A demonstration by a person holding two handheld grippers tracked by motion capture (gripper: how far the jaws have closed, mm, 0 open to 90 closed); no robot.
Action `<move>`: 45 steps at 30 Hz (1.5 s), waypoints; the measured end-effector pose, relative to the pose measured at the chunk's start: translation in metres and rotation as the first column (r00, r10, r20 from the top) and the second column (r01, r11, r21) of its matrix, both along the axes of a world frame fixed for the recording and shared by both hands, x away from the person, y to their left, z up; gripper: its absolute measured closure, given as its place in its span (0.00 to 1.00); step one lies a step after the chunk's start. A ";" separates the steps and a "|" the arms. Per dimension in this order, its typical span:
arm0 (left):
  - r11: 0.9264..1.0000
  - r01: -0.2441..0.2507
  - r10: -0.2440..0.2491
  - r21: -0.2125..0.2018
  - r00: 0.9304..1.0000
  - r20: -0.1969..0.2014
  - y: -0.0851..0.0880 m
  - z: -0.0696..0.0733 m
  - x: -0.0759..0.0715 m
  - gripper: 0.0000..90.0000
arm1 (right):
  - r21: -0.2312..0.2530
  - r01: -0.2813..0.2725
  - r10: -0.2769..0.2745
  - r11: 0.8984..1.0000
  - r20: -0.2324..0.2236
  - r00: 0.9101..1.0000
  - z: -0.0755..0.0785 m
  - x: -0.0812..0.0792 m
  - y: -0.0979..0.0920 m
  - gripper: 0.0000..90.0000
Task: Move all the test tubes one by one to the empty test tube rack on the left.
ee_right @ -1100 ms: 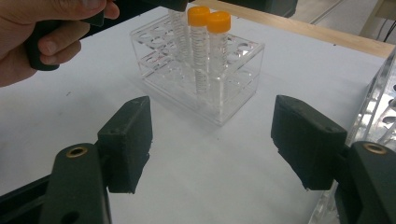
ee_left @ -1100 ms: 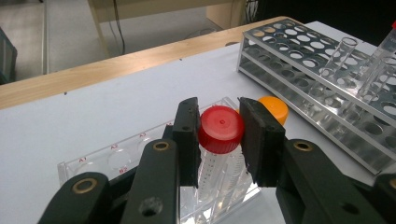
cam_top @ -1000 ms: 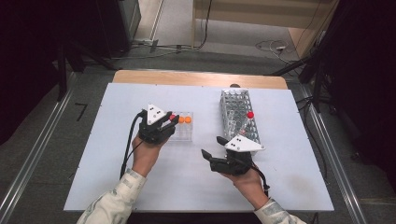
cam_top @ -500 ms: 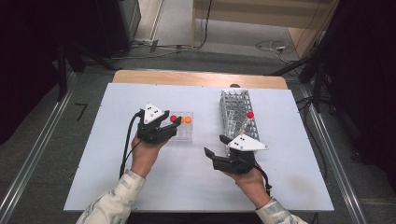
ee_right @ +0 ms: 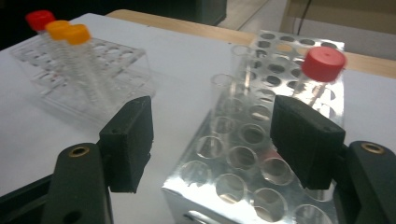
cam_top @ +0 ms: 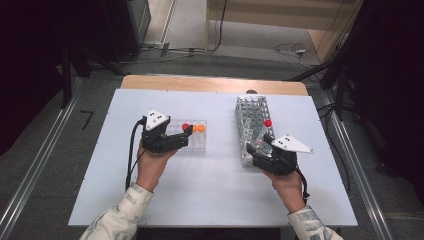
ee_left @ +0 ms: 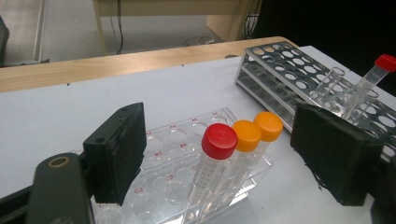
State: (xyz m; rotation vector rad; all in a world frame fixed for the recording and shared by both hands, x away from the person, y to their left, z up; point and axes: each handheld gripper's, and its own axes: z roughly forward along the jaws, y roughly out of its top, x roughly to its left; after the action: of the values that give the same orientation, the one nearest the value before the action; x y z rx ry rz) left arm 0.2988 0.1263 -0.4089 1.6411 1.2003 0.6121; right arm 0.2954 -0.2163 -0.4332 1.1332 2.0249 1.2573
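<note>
Two racks (cam_top: 194, 137) (cam_top: 252, 127), four capped tubes (ee_left: 215, 156)

The surface (cam_top: 210, 195) is a pale, white-grey top with a strip of bare wood (cam_top: 210, 83) along its far edge. Two racks stand directly on it, well apart: a clear plastic rack (cam_top: 196, 142) left of centre (its wells carry printed labels, seen in the left gripper view) and a metal rack (cam_top: 251, 130) with round holes to the right, its long side running away from the person.
</note>
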 end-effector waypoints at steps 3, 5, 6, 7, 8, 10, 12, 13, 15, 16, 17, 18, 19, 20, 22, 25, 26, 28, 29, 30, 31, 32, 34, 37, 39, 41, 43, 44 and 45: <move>1.000 0.005 -0.005 0.006 1.000 0.000 -0.001 -0.001 0.000 0.20 | -0.009 0.034 -0.034 0.999 -0.001 0.999 -0.003 0.007 -0.007 0.33; 1.000 0.007 -0.007 0.006 1.000 -0.001 -0.002 -0.001 0.000 0.20 | -0.013 0.049 -0.049 0.999 0.004 0.999 -0.005 0.012 -0.011 0.34; 1.000 0.008 -0.008 0.005 1.000 0.000 -0.002 -0.001 0.000 0.20 | -0.014 0.062 -0.062 0.998 0.000 0.998 -0.005 0.013 -0.012 0.34; 1.000 0.009 -0.009 0.006 1.000 0.001 -0.002 -0.001 0.000 0.20 | -0.013 0.072 -0.072 0.997 -0.003 0.997 -0.006 0.016 -0.013 0.35; 1.000 0.010 -0.010 0.006 1.000 0.001 -0.002 -0.001 0.000 0.20 | -0.013 0.076 -0.076 0.997 -0.004 0.997 -0.007 0.018 -0.014 0.36; 1.000 0.011 -0.011 0.008 1.000 0.002 -0.002 -0.001 -0.001 0.20 | -0.017 0.085 -0.085 0.996 -0.004 0.996 -0.008 0.023 -0.015 0.38; 1.000 0.011 -0.011 0.008 1.000 0.001 -0.003 -0.001 -0.001 0.20 | -0.014 0.093 -0.094 0.996 -0.012 0.996 -0.010 0.028 -0.015 0.41; 1.000 0.009 -0.009 0.007 1.000 0.002 -0.003 0.000 -0.001 0.20 | -0.016 0.097 -0.097 0.995 -0.015 0.995 -0.011 0.031 -0.014 0.42; 1.000 0.010 -0.010 0.007 1.000 0.003 -0.003 0.000 -0.001 0.20 | -0.016 0.112 -0.112 0.994 -0.016 0.994 -0.013 0.037 -0.014 0.47; 1.000 0.011 -0.011 0.008 1.000 0.003 -0.003 0.000 -0.001 0.20 | -0.015 0.118 -0.118 0.993 -0.020 0.993 -0.014 0.039 -0.014 0.48; 1.000 0.011 -0.011 0.008 1.000 0.004 -0.003 0.000 -0.001 0.20 | -0.017 0.124 -0.124 0.992 -0.025 0.992 -0.016 0.041 -0.014 0.50; 1.000 0.011 -0.011 0.007 1.000 0.003 -0.003 0.000 -0.001 0.20 | -0.020 0.131 -0.131 0.991 -0.028 0.991 -0.017 0.043 -0.014 0.52; 1.000 0.011 -0.011 0.007 1.000 0.003 -0.003 0.000 -0.001 0.20 | -0.022 0.139 -0.139 0.990 -0.034 0.990 -0.018 0.045 -0.014 0.54; 1.000 0.011 -0.011 0.007 1.000 0.002 -0.003 0.000 -0.001 0.20 | -0.023 0.143 -0.144 0.989 -0.035 0.989 -0.019 0.047 -0.013 0.56; 1.000 0.015 -0.015 0.010 1.000 -0.001 -0.003 -0.001 -0.001 0.21 | -0.025 0.157 -0.158 0.987 -0.028 0.987 -0.020 0.049 -0.013 0.60; 1.000 0.016 -0.015 0.012 1.000 -0.003 -0.005 -0.001 -0.001 0.21 | -0.028 0.180 -0.181 0.983 -0.045 0.982 -0.019 0.050 -0.011 0.64; 1.000 0.016 -0.016 0.011 1.000 -0.002 -0.005 -0.001 -0.001 0.21 | -0.034 0.184 -0.186 0.982 -0.044 0.982 -0.018 0.051 -0.011 0.66; 1.000 0.019 -0.019 0.013 1.000 -0.002 -0.005 -0.001 -0.001 0.21 | -0.039 0.182 -0.184 0.983 -0.055 0.981 -0.018 0.052 -0.009 0.67; 1.000 0.019 -0.019 0.013 1.000 -0.002 -0.006 -0.001 -0.001 0.21 | -0.043 0.182 -0.185 0.982 -0.055 0.981 -0.018 0.053 -0.008 0.68; 1.000 0.020 -0.020 0.013 1.000 -0.002 -0.006 -0.001 -0.001 0.21 | -0.049 0.181 -0.184 0.982 -0.053 0.982 -0.018 0.053 -0.007 0.69; 1.000 0.021 -0.021 0.012 1.000 -0.002 -0.006 -0.001 -0.001 0.21 | -0.056 0.185 -0.188 0.981 -0.054 0.981 -0.018 0.054 -0.005 0.70; 1.000 0.021 -0.021 0.013 1.000 -0.002 -0.007 -0.001 -0.001 0.21 | -0.061 0.188 -0.191 0.980 -0.055 0.980 -0.018 0.054 -0.004 0.70; 1.000 0.020 -0.020 0.013 1.000 -0.002 -0.007 -0.002 -0.001 0.21 | -0.073 0.197 -0.201 0.978 -0.052 0.978 -0.018 0.055 -0.003 0.74; 1.000 0.021 -0.021 0.014 1.000 -0.003 -0.007 -0.002 -0.001 0.21 | -0.076 0.211 -0.215 0.975 -0.059 0.975 -0.018 0.056 -0.002 0.79; 1.000 0.022 -0.022 0.015 1.000 -0.003 -0.007 -0.002 -0.001 0.21 | -0.077 0.211 -0.216 0.975 -0.060 0.975 -0.018 0.056 -0.002 0.79; 1.000 0.021 -0.021 0.013 1.000 -0.003 -0.007 -0.002 -0.001 0.21 | -0.072 0.210 -0.214 0.975 -0.059 0.975 -0.017 0.056 -0.003 0.79; 1.000 0.020 -0.020 0.014 1.000 -0.002 -0.007 -0.002 -0.001 0.21 | -0.067 0.209 -0.212 0.976 -0.055 0.976 -0.016 0.055 -0.003 0.79; 1.000 0.020 -0.020 0.014 1.000 -0.001 -0.007 -0.002 -0.001 0.21 | -0.060 0.209 -0.212 0.976 -0.053 0.976 -0.014 0.054 -0.003 0.79; 1.000 0.019 -0.019 0.013 1.000 -0.001 -0.007 -0.002 -0.001 0.21 | -0.056 0.207 -0.210 0.977 -0.045 0.977 -0.012 0.054 -0.004 0.79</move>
State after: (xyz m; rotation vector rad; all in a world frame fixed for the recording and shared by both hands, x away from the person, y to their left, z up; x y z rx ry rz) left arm 0.2975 0.1197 -0.4105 1.6617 1.1821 0.6088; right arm 0.3491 -0.2199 -0.4451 1.3264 1.9049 1.0764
